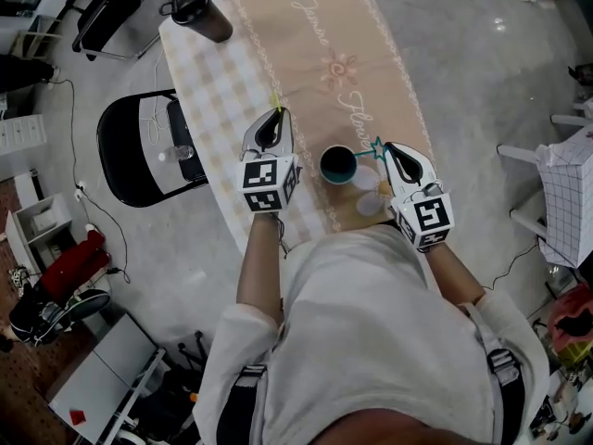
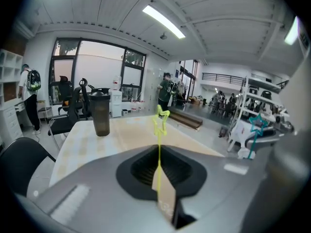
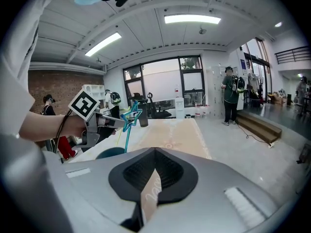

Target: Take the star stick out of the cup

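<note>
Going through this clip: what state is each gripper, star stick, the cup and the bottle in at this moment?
left gripper: shut on the yellow star stick.
yellow star stick: out of the cup, clamped, star end clear of the jaws.
right gripper: shut, nothing between its jaws.
teal star stick: in the cup, leaning toward the right gripper, not gripped.
cup: upright, holding the teal star stick.
bottle: upright, lid on.

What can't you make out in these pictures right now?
Head view: lower end of the blue star stick, lost in the dark cup.
Left gripper view: lower end of the yellow star stick, covered by the left gripper shut on it.
Right gripper view: most of the cup, behind the right gripper.
</note>
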The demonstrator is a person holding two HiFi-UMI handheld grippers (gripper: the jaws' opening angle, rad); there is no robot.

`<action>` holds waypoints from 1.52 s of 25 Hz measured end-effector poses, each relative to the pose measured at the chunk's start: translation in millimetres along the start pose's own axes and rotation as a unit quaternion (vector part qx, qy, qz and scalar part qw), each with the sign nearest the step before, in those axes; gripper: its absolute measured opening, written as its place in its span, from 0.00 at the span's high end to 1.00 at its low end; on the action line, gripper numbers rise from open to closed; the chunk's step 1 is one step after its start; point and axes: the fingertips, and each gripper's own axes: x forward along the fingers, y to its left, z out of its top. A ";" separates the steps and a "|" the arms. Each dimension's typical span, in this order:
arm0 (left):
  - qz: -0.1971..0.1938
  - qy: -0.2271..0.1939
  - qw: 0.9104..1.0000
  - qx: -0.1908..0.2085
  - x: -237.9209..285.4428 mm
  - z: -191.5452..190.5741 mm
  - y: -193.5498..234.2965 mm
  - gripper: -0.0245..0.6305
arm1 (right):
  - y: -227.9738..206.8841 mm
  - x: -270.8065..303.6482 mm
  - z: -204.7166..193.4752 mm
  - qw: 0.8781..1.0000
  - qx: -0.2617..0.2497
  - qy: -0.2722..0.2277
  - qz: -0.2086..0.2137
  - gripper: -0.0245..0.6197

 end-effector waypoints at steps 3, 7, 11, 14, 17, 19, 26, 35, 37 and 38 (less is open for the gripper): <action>-0.001 0.008 1.000 0.018 16.5 -0.3 -0.2 0.95 | -3.4 4.2 -0.9 1.000 0.002 0.002 -0.002 0.96; -0.010 0.031 0.999 0.018 39.5 -11.0 1.0 0.95 | -10.3 9.5 -4.8 1.000 0.007 0.011 -0.004 0.96; -0.017 0.066 0.997 0.022 62.8 -29.6 1.7 0.95 | -14.6 13.8 -7.6 1.000 0.013 0.015 -0.005 0.96; -0.020 0.094 0.995 0.028 79.1 -44.9 1.0 0.94 | -15.3 18.7 -9.6 1.000 0.016 0.017 -0.002 0.96; -0.022 0.118 0.992 0.036 90.8 -58.5 -0.1 0.94 | -12.9 22.6 -9.7 1.000 0.017 0.017 0.003 0.96; -0.022 0.129 0.991 0.041 96.5 -64.9 0.0 0.94 | -11.1 24.4 -9.7 1.000 0.018 0.016 0.005 0.96; -0.011 0.159 0.986 0.054 110.1 -82.6 5.7 0.93 | -8.3 26.9 -15.7 0.999 0.027 0.025 0.010 0.96; 0.005 0.130 0.991 0.026 78.5 -58.3 10.0 0.84 | -4.5 21.4 -23.2 0.999 0.026 0.035 0.019 0.96; 0.013 0.114 0.993 0.021 59.7 -52.3 10.1 0.91 | -3.2 18.3 -25.5 0.999 0.029 0.035 0.017 0.96; 0.016 0.104 0.994 0.018 48.8 -50.2 10.0 0.96 | -1.6 16.0 -26.7 0.999 0.031 0.035 0.016 0.96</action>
